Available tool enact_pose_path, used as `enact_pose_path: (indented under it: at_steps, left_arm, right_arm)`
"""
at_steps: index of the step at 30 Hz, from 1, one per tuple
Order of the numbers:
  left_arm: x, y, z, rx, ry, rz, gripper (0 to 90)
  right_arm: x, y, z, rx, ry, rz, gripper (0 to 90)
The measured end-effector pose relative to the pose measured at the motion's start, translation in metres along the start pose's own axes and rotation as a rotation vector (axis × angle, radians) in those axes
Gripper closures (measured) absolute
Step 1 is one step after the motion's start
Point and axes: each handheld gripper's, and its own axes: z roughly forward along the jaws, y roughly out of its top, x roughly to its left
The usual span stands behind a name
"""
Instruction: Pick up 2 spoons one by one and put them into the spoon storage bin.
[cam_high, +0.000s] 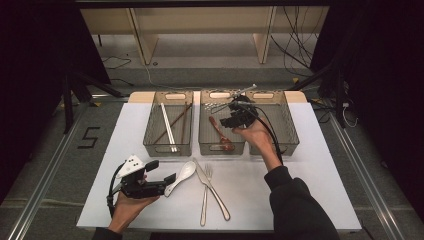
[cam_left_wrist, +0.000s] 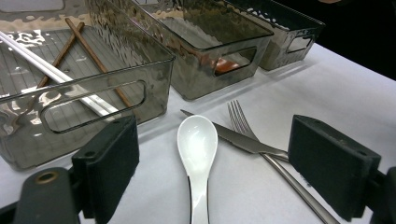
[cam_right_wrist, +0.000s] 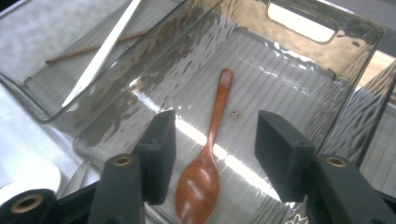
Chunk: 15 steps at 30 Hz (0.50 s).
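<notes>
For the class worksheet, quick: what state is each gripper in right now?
Left gripper: open, white spoon between the jaws, not gripped.
Right gripper: open above the wooden spoon, holding nothing.

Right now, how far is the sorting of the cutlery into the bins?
Done: chopsticks lie in the left bin, and the brown spoon lies in the middle bin, free below the open right claw. In hand: the open left claw straddles the white spoon. Left: knife and fork.

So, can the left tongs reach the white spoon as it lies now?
Probably yes. The left tongs stand open with the white spoon lying on the table directly between the jaws, its handle toward them. The knife lies beside it, apart.
</notes>
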Motion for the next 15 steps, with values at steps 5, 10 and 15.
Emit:
enact_pose_path:
  at_steps: [5, 10, 15]
  left_arm:
    - [0.0, 0.0, 0.001, 0.005, 0.002, 0.006, 16.2]
    - [0.0, 0.0, 0.001, 0.006, 0.003, 0.005, 16.2]
    - [-0.001, 0.0, 0.001, 0.01, 0.004, 0.005, 16.2]
  right_arm:
    - [0.004, -0.008, -0.016, -0.036, 0.025, 0.007, 42.0]
    - [0.009, -0.019, -0.031, -0.06, 0.045, -0.013, 38.0]
    - [0.016, -0.032, -0.046, -0.081, 0.058, -0.034, 35.8]
